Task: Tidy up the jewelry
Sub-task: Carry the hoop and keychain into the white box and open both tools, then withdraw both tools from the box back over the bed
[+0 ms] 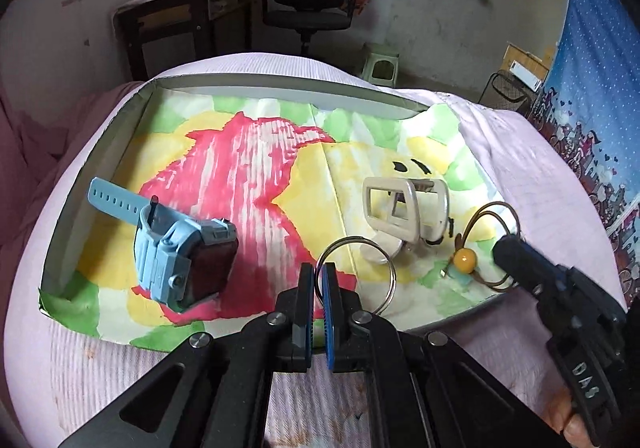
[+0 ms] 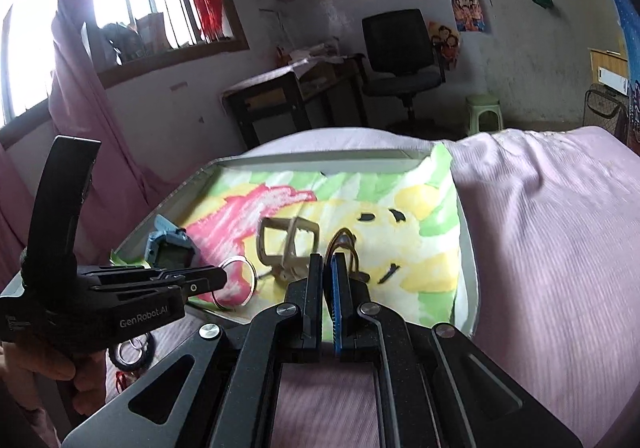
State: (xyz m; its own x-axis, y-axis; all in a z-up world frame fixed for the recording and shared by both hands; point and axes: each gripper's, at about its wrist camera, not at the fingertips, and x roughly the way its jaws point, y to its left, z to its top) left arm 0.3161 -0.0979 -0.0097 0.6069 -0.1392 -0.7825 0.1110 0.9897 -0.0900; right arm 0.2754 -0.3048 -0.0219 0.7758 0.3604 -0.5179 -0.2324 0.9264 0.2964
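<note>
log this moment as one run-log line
left gripper: shut on metal ring | right gripper: shut on brown hair tie | blue watch, beige buckle: lying in tray

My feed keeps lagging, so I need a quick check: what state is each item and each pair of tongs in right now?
Left tongs: shut on the silver ring.
Silver ring: upright, pinched at its left edge.
Right tongs: shut on the brown hair tie.
Brown hair tie: loops raised, orange bead low.
Blue watch: on its side in the tray, free.
Beige clip: resting in the tray, free.
Tray: open, on the bed.
</note>
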